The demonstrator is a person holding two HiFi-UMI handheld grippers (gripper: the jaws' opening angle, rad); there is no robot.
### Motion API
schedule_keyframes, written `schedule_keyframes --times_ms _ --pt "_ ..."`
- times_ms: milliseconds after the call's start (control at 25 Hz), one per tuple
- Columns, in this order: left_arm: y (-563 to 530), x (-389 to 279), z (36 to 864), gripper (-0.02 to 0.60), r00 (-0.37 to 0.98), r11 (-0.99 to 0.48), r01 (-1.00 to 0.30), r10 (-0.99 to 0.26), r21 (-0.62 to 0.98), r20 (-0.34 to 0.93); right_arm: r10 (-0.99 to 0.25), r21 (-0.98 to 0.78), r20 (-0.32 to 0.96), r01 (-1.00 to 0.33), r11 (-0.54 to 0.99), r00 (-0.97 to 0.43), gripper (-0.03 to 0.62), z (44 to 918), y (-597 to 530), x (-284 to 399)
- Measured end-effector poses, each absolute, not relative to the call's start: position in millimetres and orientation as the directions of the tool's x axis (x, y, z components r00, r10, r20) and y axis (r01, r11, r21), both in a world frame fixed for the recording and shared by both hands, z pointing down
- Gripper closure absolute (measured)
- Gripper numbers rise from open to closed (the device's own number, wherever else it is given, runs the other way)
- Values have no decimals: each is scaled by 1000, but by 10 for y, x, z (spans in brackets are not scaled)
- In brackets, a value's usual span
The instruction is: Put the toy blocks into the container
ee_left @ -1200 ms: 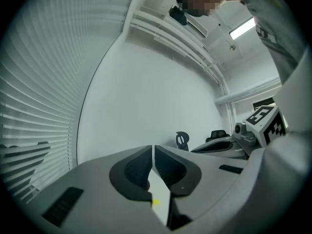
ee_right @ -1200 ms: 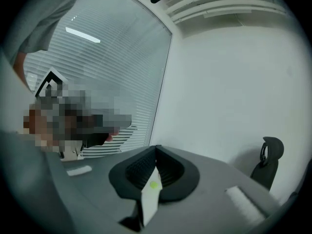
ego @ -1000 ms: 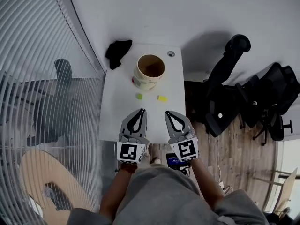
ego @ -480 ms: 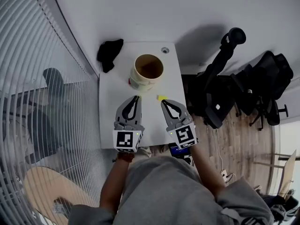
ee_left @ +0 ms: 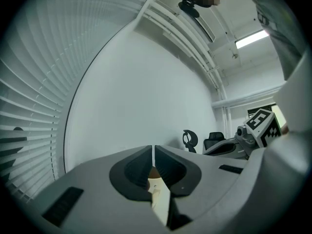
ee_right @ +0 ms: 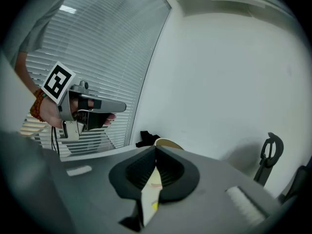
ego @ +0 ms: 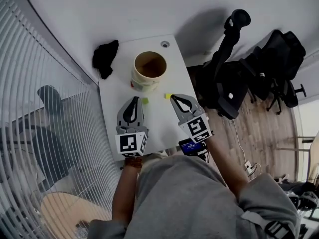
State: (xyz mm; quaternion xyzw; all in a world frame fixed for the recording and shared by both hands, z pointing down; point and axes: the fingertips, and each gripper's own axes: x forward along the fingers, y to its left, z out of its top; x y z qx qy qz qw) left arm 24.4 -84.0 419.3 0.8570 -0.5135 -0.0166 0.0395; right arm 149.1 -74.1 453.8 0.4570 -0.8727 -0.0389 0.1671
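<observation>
A cream container (ego: 149, 67) with a brown inside stands at the far middle of the white table (ego: 117, 91). A green block (ego: 145, 100) and a yellow block (ego: 168, 96) lie in front of it, and a red block (ego: 132, 84) rests against its left base. My left gripper (ego: 133, 99) is shut and empty, its tips just left of the green block. My right gripper (ego: 174, 98) is shut and empty too, its tips just right of the yellow block. In the right gripper view the shut gripper (ee_right: 156, 147) points toward the container's rim (ee_right: 168, 143). In the left gripper view the gripper (ee_left: 154, 147) hides the blocks.
A black cloth (ego: 104, 58) lies at the table's far left corner and a small round cap (ego: 164, 44) at the far edge. Black office chairs (ego: 234, 78) crowd the wooden floor to the right. Window blinds (ego: 40, 108) run along the left.
Both grippers have moved forward over the table, from its near edge to beside the green and yellow blocks. Both stayed shut.
</observation>
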Motion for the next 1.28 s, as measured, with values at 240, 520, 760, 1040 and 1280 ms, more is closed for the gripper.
schedule_keyframes --times_ms 240,520,760,1040,1280 --pt "-869 157 4222 557 477 -475 -877 -879 70 12 -811 244 317 -784 571 -492 582 4743 -875 1593" --pt "-867 146 4175 557 520 -519 -854 -854 39 4 -808 241 379 -794 558 -452 582 5141 -1037 1673" --pt "-945 -31 4241 557 489 -487 -872 -872 51 24 -772 240 475 -782 575 -423 582 5606 -1149 1848" --pt "-1054 -186 4277 557 470 -468 -882 -883 45 21 -705 265 572 -719 643 -419 566 6064 -1263 1840" --pt "-1087 -133 4411 557 471 -468 -881 -882 65 32 -634 267 661 -663 699 -402 537 6435 -1314 1853"
